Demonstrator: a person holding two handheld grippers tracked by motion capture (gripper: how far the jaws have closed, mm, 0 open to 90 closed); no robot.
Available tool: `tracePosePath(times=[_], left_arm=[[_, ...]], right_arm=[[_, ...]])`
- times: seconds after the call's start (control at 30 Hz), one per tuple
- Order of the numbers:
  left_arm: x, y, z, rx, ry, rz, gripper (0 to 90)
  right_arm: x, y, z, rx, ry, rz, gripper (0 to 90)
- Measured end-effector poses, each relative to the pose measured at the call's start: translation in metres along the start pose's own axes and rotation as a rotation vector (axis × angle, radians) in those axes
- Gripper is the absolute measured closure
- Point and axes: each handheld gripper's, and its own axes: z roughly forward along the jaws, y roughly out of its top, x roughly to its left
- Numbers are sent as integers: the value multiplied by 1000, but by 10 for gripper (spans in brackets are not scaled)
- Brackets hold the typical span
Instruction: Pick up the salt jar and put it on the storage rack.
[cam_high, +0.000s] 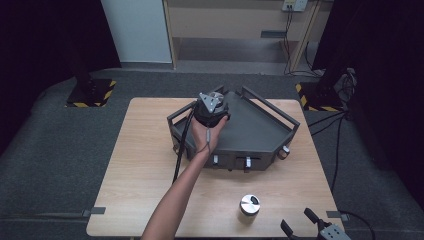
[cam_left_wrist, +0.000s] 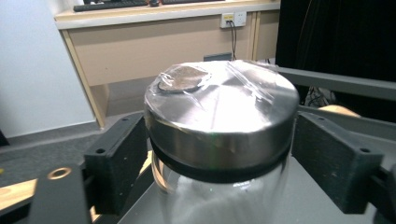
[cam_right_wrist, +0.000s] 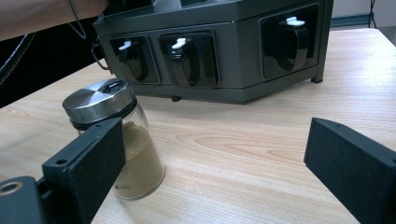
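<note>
Centrally, steel-lidded glass jar (cam_left_wrist: 219, 135), dark angular rack (cam_high: 260, 135)

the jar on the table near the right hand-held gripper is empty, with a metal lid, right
Not empty. The right gripper view shows the jar about half full of tan powder. It does have a metal lid, and it stands on the table near the right hand-held gripper.

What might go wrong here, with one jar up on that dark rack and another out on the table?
1. The left gripper has its jaws beside a film-wrapped jar lid; whether they grip is unclear, and smooth steel could slip.
2. The spice jar stands near the right gripper, whose open jaw might tip it.
</note>
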Motion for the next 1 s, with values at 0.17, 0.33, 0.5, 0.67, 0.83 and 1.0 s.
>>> tracePosePath(times=[0.17,0.33,0.5,0.67,0.83,1.0], left_arm=[[0,1,-3,1,5,-21,119],[1,2,-7,-1,11,-16,101],[-1,3,-11,-4,23,-4,61],[-1,5,-15,0,33,0,18],[-1,6,-19,-9,27,-5,0],[2,7,-25,-6,-1,13,0]], right_arm=[[0,0,0,0,-2,1,56],[0,0,0,0,-4,1,56],[0,0,0,0,-5,1,56],[0,0,-1,-1,-8,0,56],[0,0,-1,-2,-9,-1,56],[1,0,-1,-3,-10,-3,56]])
